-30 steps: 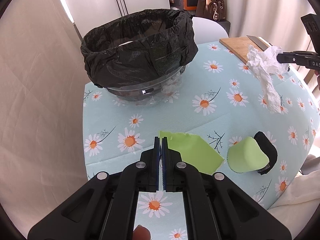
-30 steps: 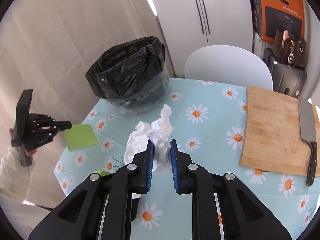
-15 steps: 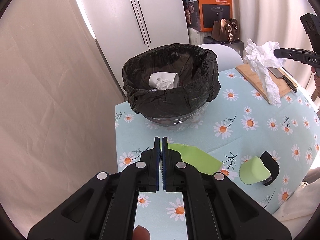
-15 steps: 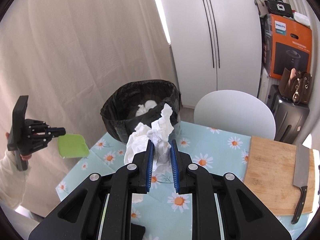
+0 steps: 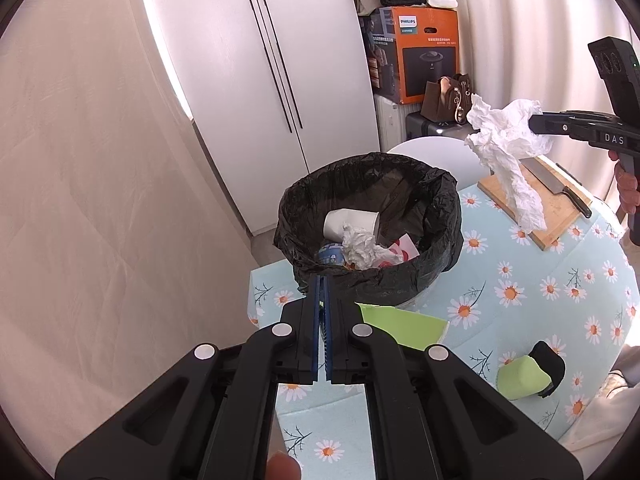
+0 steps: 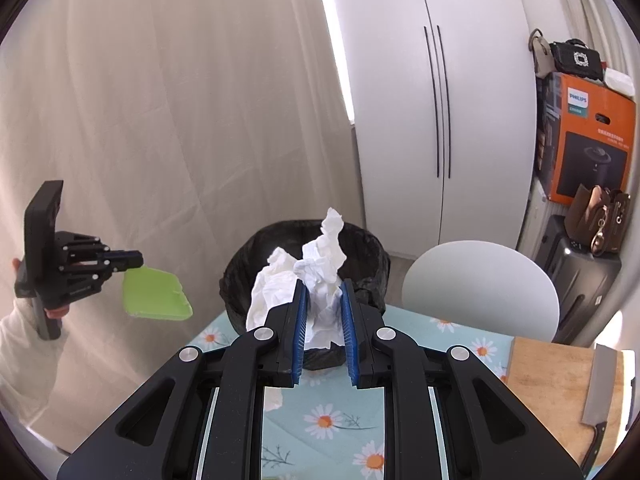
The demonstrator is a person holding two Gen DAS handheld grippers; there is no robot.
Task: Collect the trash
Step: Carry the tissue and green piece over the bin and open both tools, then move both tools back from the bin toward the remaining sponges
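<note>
**Trash in both claws, bin just ahead**

Trash is what I am carrying on both sides, and the black-lined bin [image 5: 370, 224] stands at the far edge of the daisy-print table [image 5: 520, 300], already holding a paper cup [image 5: 350, 222] and some crumpled scraps.

Starting on the left: my left gripper [image 5: 322, 312] is pinched tight on the edge of a thin green sheet [image 6: 156, 294]. In the right wrist view the sheet hangs in the air off the claw's tip, to the left of the bin and clear of the table. Further right, my right gripper [image 6: 324, 316] is clamped on a crumpled white tissue [image 6: 316, 280], with its loose end trailing below the jaws; from the left wrist view the tissue hangs above the table to the right of the bin, near the wooden cutting board [image 5: 536, 204] with the knife [image 5: 556, 180] on it.

I judge this the carry step: both pieces are lifted but neither is over the opening yet. Next I need each claw above the bin's mouth before letting go, tissue tail included. A green cup [image 5: 520, 376] beside a black item remains on the table, near right, for a later pass.
</note>
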